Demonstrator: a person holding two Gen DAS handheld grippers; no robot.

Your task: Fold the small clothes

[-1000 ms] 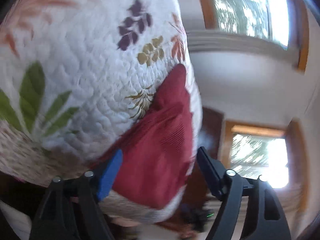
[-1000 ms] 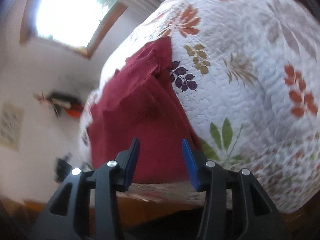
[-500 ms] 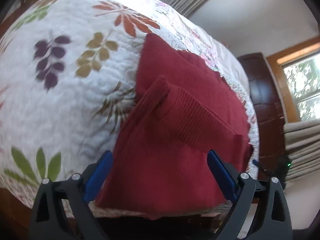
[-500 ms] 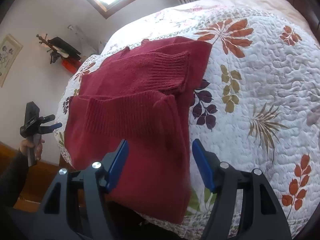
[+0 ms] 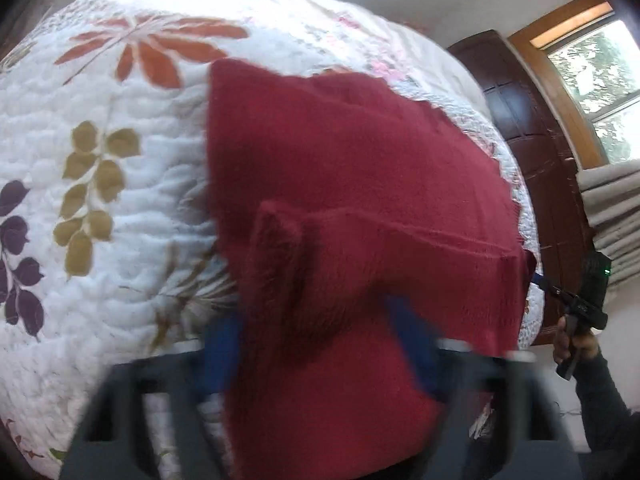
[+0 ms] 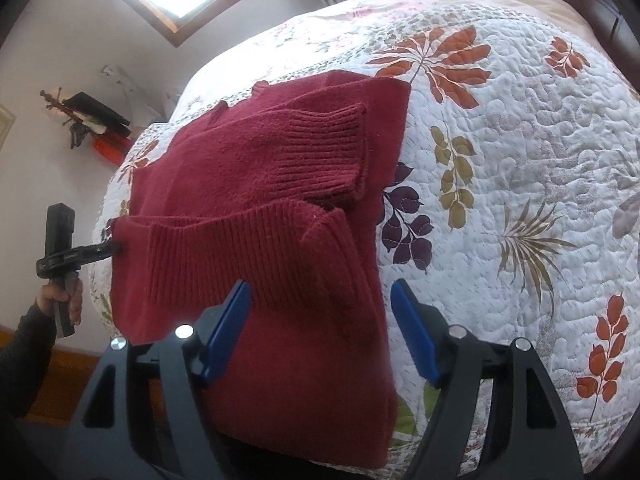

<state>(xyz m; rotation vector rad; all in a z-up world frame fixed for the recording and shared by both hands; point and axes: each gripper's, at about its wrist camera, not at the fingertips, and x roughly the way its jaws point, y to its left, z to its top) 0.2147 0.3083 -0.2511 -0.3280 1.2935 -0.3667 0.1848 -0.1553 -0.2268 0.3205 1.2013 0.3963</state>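
Observation:
A dark red knit sweater point(image 6: 256, 184) lies on the quilted bed with both ribbed sleeves folded across its body; it also fills the left wrist view point(image 5: 360, 184). My left gripper point(image 5: 320, 356) is blurred and open, its blue pads straddling the near part of the sweater. From the right wrist view, that left gripper point(image 6: 102, 250) touches the sweater's left edge. My right gripper point(image 6: 320, 332) is open over the sweater's near right part, fabric lying between its blue pads. The left wrist view shows the right gripper point(image 5: 540, 282) at the sweater's right corner.
The white quilt with leaf prints point(image 6: 500, 168) spreads wide to the right of the sweater. A person's hand point(image 6: 60, 296) holds the left gripper beside the bed. A dark wooden door point(image 5: 532, 160), windows and curtains stand behind the bed.
Both grippers have come in lower and closer to the sweater's near edge. The left one is still moving and blurred, with its pads a little closer together.

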